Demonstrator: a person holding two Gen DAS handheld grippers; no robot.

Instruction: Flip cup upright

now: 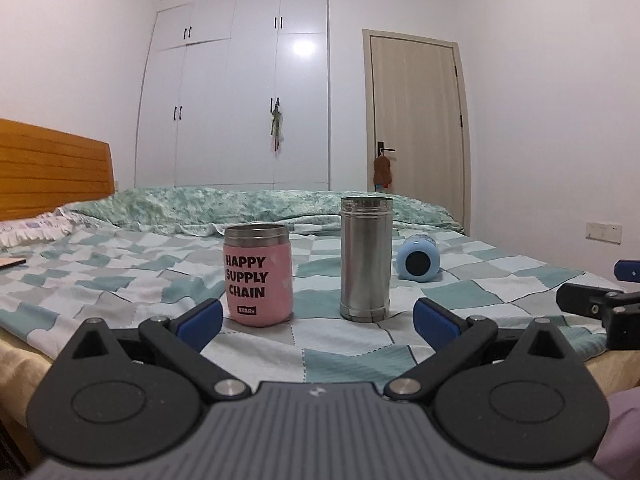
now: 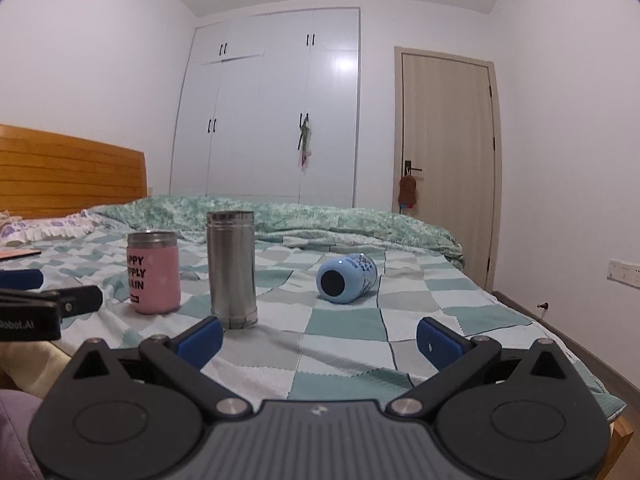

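Blue cup lay tipped on the bed; light, smooth, best gripped round its sides. Both tongs were held apart.

Light-blue cup, patterned; pink mug, black lettering; silver tumbler; teal-grey-white checked bedspread; blue fingers.

Brushed, dully shining metal on the tall steel cylinder. Matt pink sleeve with black print, bare metal rim above, on the pink cup. Smooth, slightly glossy pale-blue finish on the blue cup lying far right. Soft woven cloth, checked, for the bedspread; crumpled cloth on the green quilt. Varnished wood for the headboard. Glossy white wardrobe doors. Matt black plastic, blue pads.
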